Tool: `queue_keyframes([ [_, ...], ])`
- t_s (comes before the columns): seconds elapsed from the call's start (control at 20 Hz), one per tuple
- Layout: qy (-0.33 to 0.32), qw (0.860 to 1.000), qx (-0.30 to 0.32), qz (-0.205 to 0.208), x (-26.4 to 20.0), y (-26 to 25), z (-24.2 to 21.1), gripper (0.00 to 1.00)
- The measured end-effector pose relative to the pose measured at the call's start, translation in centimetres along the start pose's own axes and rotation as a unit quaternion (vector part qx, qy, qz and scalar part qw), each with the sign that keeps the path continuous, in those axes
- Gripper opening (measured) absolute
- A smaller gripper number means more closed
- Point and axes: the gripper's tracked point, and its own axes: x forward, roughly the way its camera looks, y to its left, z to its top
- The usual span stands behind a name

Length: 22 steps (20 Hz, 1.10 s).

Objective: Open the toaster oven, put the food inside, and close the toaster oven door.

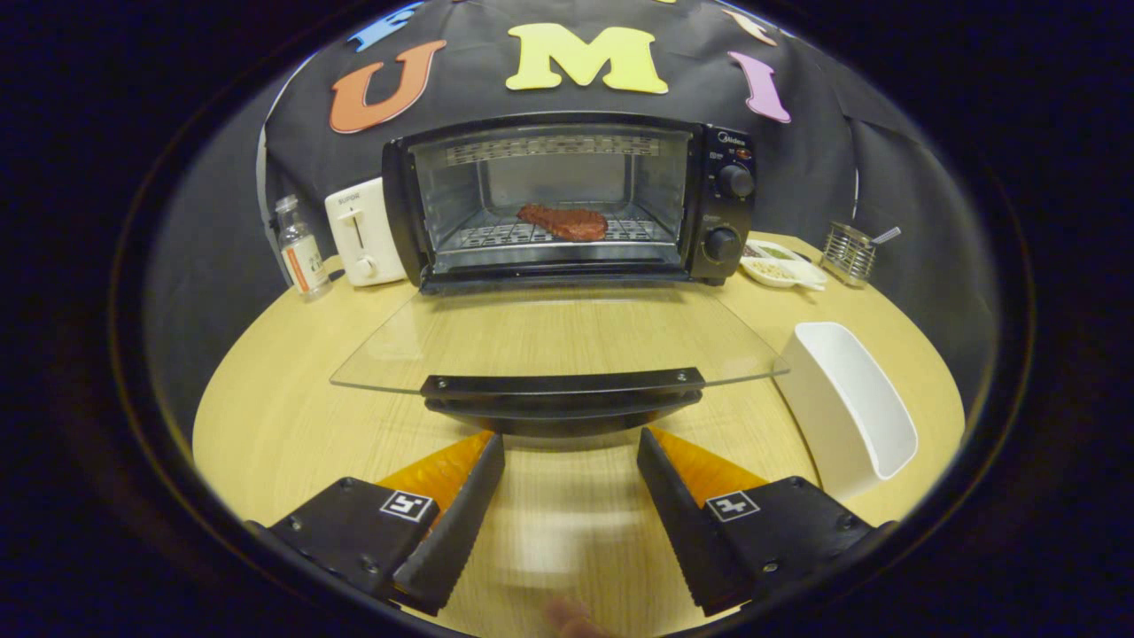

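A black toaster oven (719,190) stands at the back of the wooden table with its glass door (558,341) folded down flat toward me. A reddish-brown piece of meat (564,222) lies on the wire rack inside. The door's black handle (563,396) is just ahead of my fingertips. My gripper (571,447) is open, its fingers spread wide with nothing between them, just below and in front of the handle.
A white rectangular bin (855,399) stands to the right of the door. A white toaster (363,232) and a small bottle (299,248) are left of the oven. A dish of seasonings (780,263) and a wire holder (849,252) sit to its right.
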Motion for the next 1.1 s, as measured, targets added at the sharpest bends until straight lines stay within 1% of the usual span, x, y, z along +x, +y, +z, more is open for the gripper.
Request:
queue_keyframes([
  [0.2, -0.001, 1.000, 0.008, 0.000, -0.2, 0.2, 0.9, 0.97],
  [0.5, -0.022, 1.000, 0.002, -0.009, -0.4, -0.2, 3.7, 0.97],
  [0.65, -0.035, 0.999, 0.005, -0.018, -0.4, -0.8, 5.6, 0.97],
  [0.8, -0.053, 0.998, -0.006, -0.033, -0.4, -1.2, 8.3, 0.97],
  [1.1, -0.090, 0.995, -0.033, -0.033, -0.3, -0.3, 13.0, 0.97],
])
